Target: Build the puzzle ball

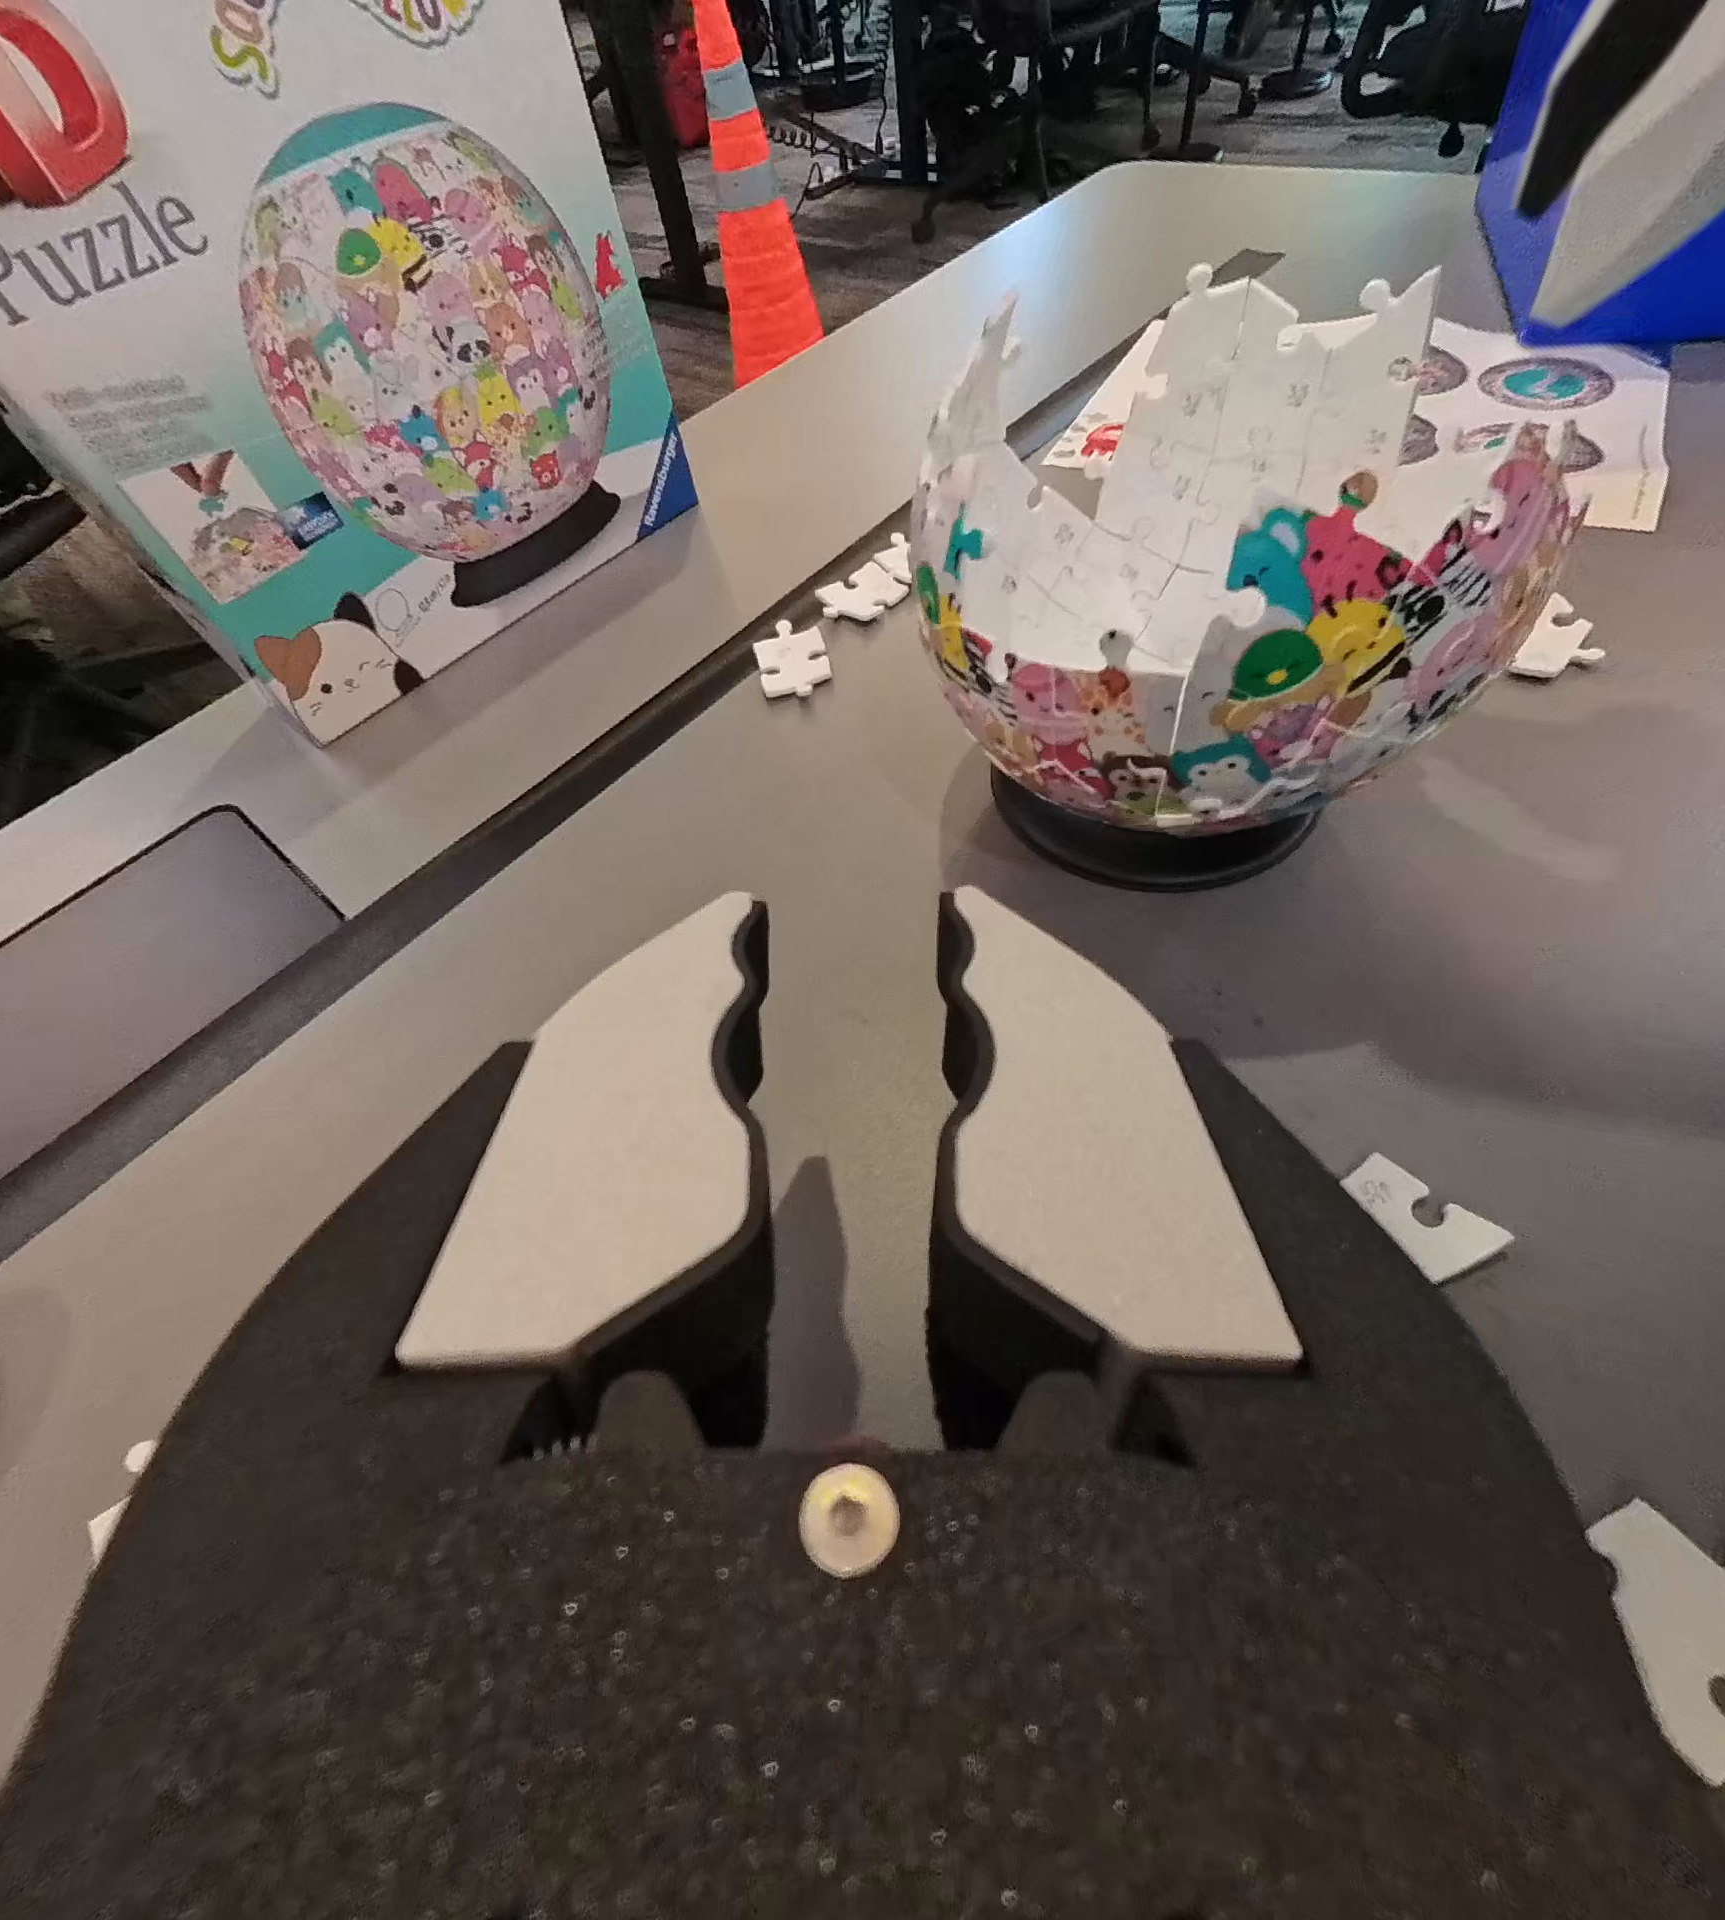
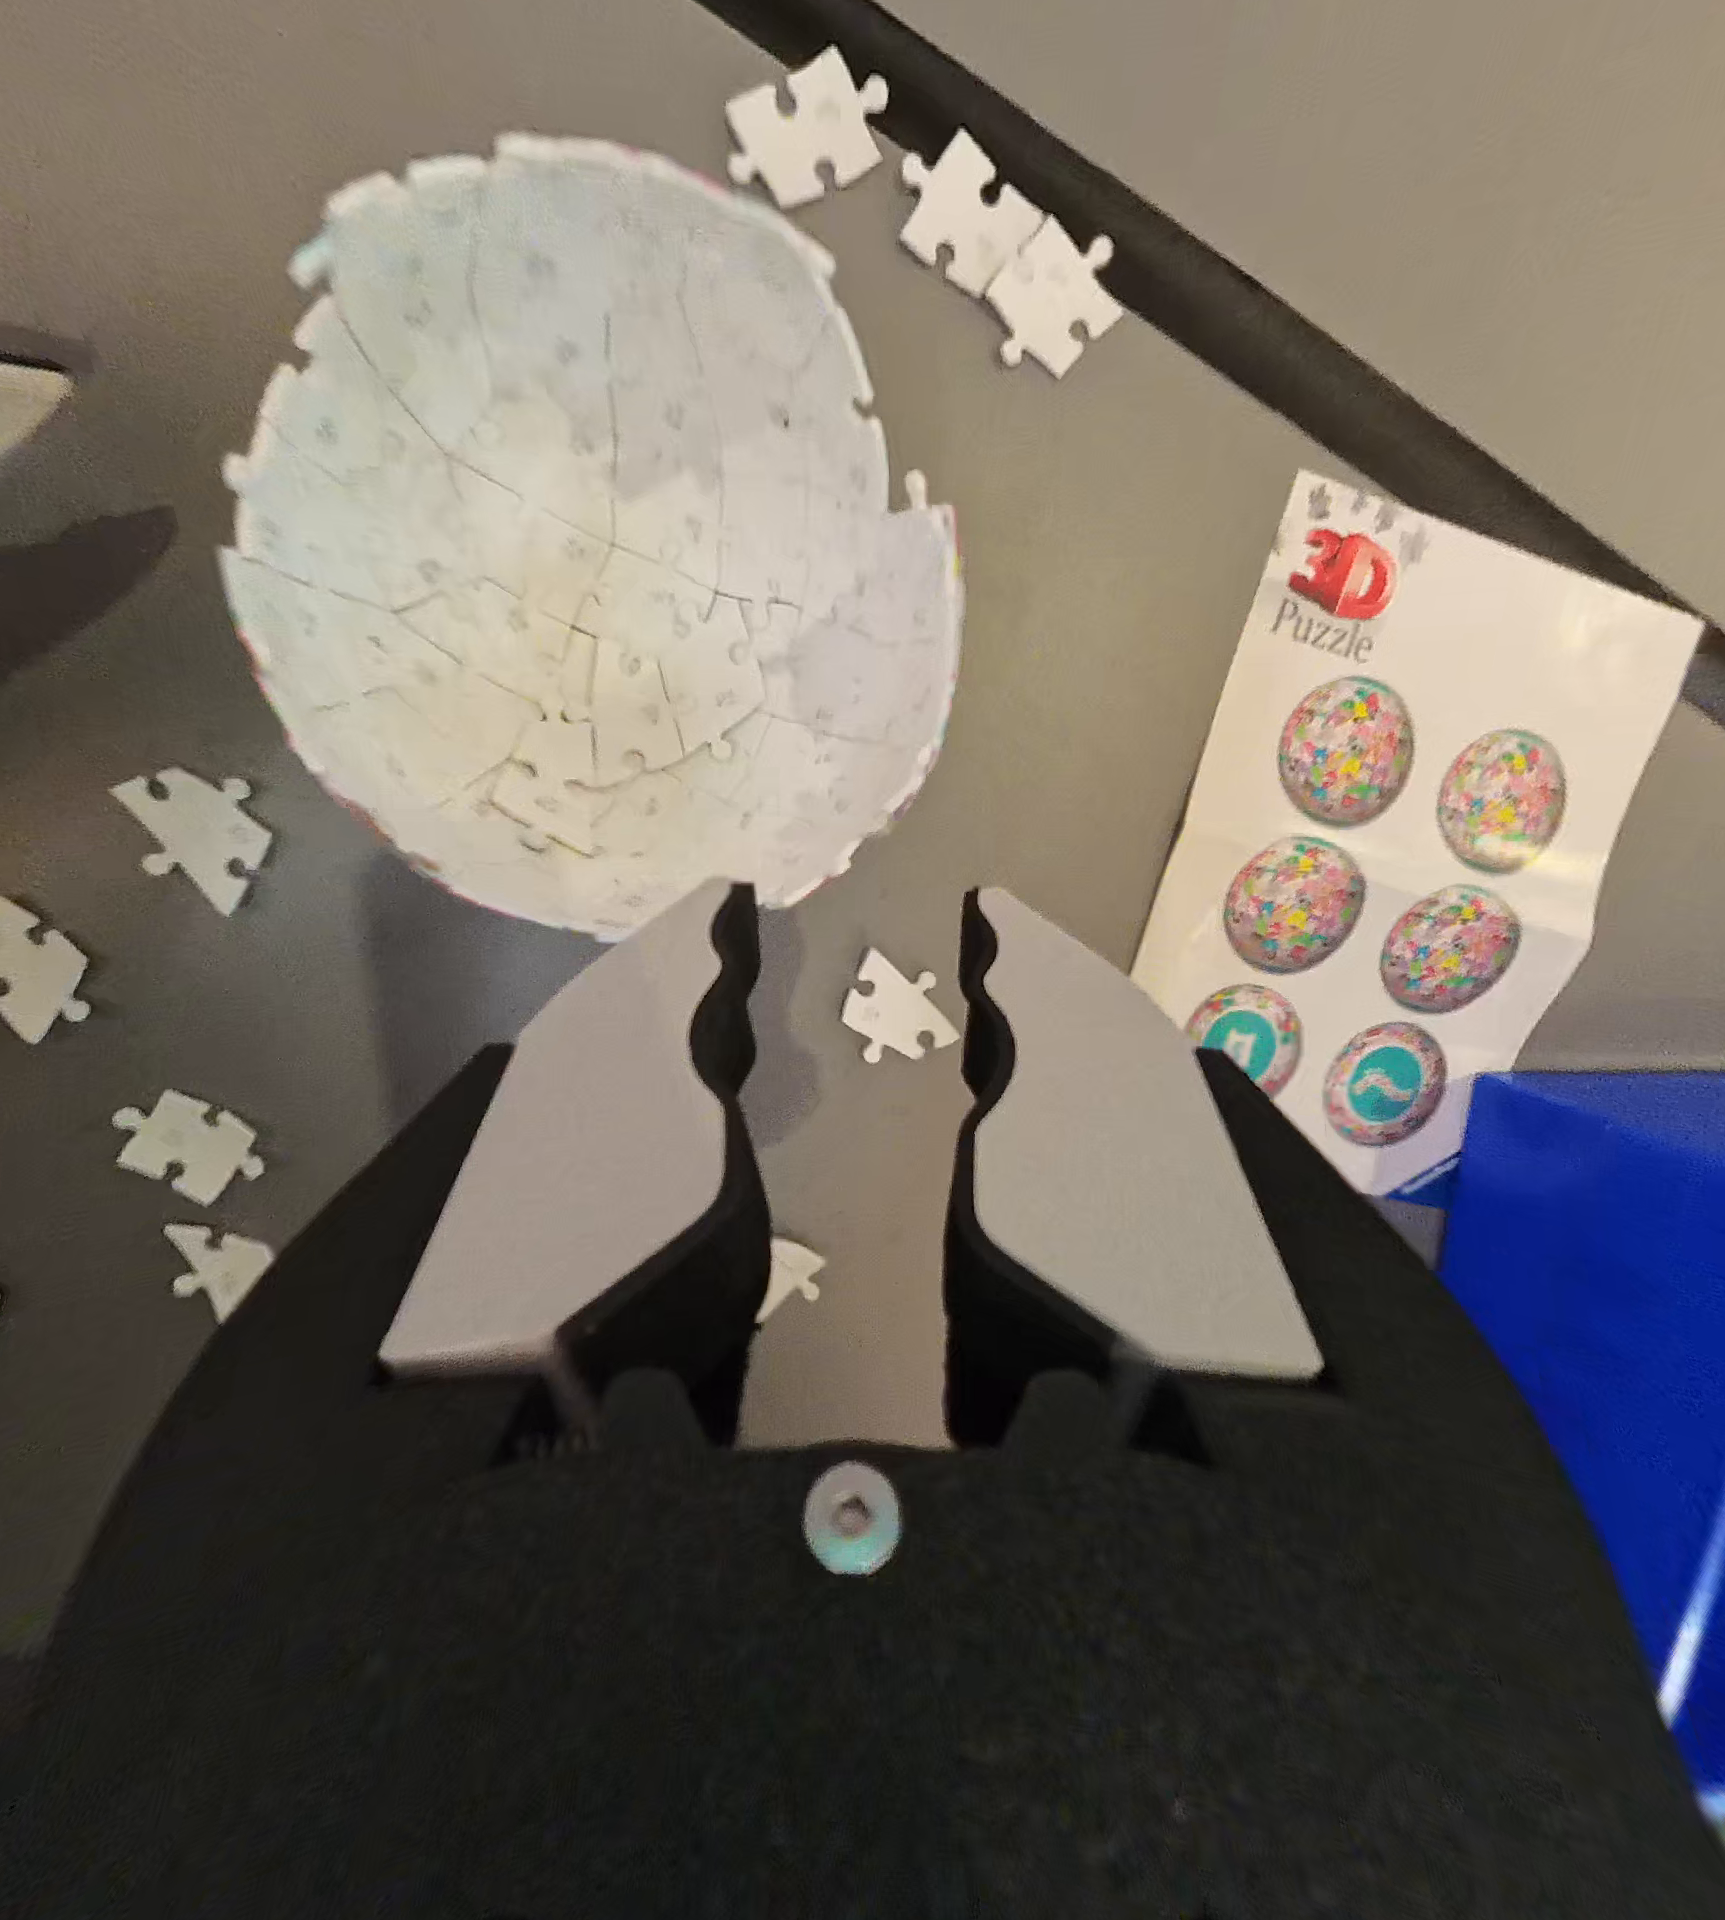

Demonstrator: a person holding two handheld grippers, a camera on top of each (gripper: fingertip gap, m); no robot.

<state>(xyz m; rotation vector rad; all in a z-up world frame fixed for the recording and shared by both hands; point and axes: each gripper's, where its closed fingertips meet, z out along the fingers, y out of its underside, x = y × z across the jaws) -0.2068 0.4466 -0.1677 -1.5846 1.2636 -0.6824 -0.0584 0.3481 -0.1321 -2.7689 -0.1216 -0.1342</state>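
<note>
Grey table [image 1: 1460, 935], half-built puzzle ball [image 1: 1242, 623] on a black stand [image 1: 1149, 847] ahead-right of the left fingers, puzzle box [image 1: 318, 364] ahead-left, loose white pieces [image 2: 188, 831] left of the right fingers, leaflet [image 2: 1398, 831] and blue box [image 2: 1616, 1351] right.

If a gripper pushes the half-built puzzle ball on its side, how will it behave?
The puzzle ball only sits on a small black stand, so it may tip or roll off. Its thin shell with jagged open edges looks light and probably fragile.
</note>
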